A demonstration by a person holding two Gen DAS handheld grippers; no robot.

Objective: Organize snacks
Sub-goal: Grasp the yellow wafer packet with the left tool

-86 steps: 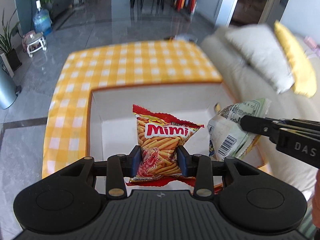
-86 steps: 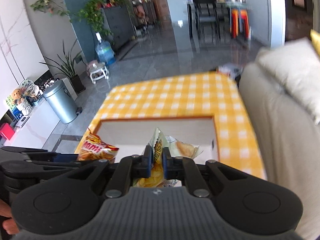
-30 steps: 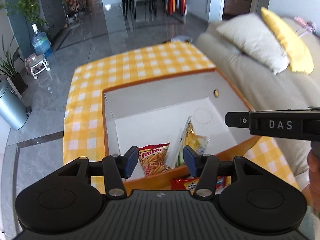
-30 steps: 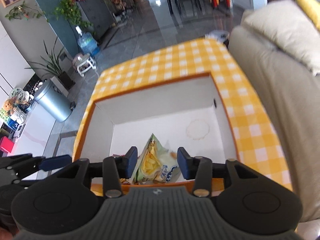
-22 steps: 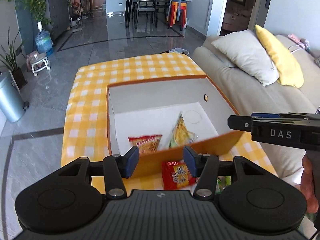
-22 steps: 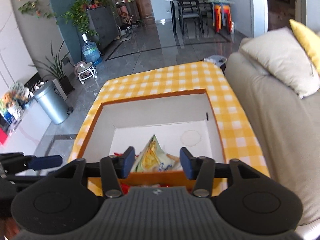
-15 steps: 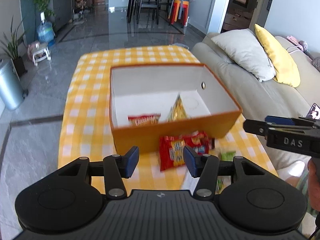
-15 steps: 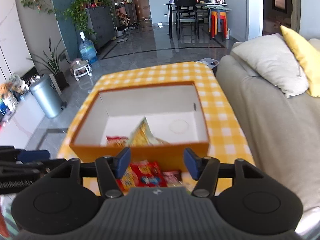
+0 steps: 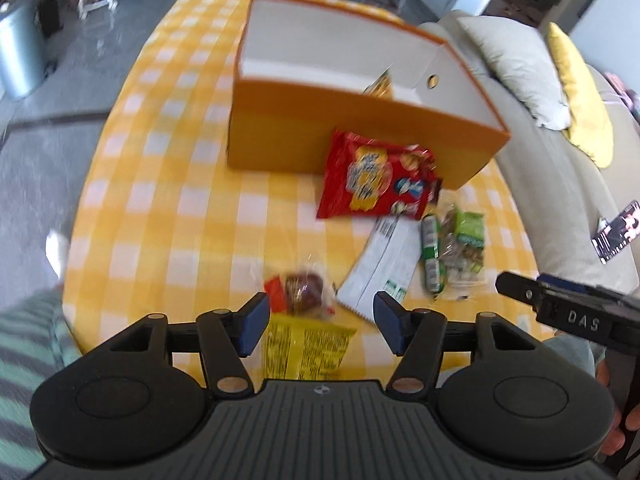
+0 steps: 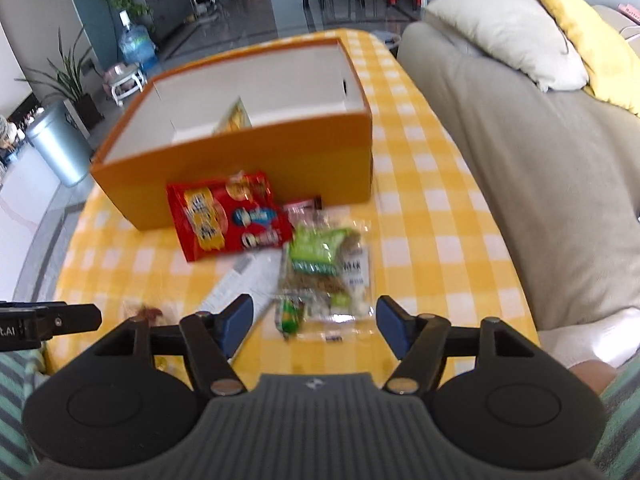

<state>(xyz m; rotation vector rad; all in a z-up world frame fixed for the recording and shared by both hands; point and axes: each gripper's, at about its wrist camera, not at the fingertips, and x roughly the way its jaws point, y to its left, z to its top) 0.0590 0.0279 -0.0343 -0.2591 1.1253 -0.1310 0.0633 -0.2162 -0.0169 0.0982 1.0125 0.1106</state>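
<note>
Left wrist view shows the left gripper [image 9: 318, 322] with its jaws opening and nothing between them, poised over a small red-wrapped snack [image 9: 302, 290] and a yellow packet [image 9: 306, 350] on the checked counter [image 9: 192, 208]. The right gripper [image 10: 314, 322] has its jaws opening too, empty, above a green snack bag [image 10: 326, 270]. More snacks, among them a red bag [image 10: 228, 216], lie loose in front of the orange box [image 10: 248, 160], where at least one bag already stands. The packets overlap, so, in my judgement, a grab could pinch two wrappers together or slide off crinkly film.
</note>
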